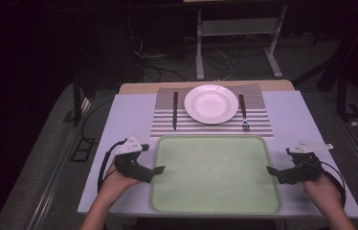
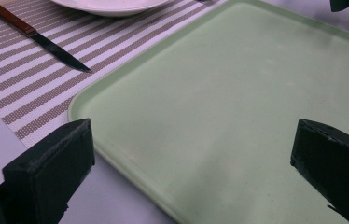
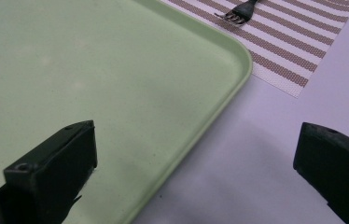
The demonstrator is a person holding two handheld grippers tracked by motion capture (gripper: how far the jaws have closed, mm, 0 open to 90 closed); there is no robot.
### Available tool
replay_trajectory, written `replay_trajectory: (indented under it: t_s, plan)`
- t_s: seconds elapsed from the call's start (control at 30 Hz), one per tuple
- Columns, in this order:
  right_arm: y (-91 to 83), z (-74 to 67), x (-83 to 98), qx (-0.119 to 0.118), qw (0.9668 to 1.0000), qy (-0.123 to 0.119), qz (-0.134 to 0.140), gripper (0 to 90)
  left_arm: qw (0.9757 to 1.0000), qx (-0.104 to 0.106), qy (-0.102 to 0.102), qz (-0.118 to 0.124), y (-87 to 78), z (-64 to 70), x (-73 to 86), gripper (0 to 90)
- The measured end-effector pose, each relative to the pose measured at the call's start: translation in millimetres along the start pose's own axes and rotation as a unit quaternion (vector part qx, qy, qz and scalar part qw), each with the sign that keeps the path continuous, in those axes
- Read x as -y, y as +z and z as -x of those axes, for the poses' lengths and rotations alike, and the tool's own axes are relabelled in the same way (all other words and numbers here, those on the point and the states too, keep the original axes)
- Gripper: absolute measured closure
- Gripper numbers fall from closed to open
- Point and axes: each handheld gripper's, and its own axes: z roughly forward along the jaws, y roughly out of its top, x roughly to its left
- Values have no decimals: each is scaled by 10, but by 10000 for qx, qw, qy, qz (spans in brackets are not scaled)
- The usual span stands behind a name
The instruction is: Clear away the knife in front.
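At the near edge of the tabletop (image 1: 124, 115), the green tray (image 1: 215, 173) lies flat and empty, with one open tool at each of its two sides.

The left tool (image 1: 159, 169) has its jaws wide apart across the tray's left rim, and the right tool (image 1: 272, 170) stands the same way at the right rim; neither one holds anything. Just behind the tray's far edge is the striped placemat (image 1: 163, 125), which carries the white plate (image 1: 211, 103), with the knife (image 1: 175, 110) left of the plate and the fork (image 1: 243, 112) right of it. I think the main risk is an uneven grip: if one tool closes on the thin rim before the other, the tray may tilt or slide. If the tray is pushed away from the person, its far edge could go onto the placemat and move the fork or knife.
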Motion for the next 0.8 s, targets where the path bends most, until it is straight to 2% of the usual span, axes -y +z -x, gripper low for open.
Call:
replay_trajectory:
  t_s: [0.27,0.47,0.8]
  plan:
    - [9,-5,6,-17,10000,-22,6,0,10000,-4,-78,42,18,-19,-14,0]
    - [25,-14,6,-47,10000,-40,-16,0,10000,-30,-38,45,38,-44,-40,0]
    - [39,-16,6,-67,10000,-36,-55,0,9999,-38,-112,86,130,-128,-97,0]
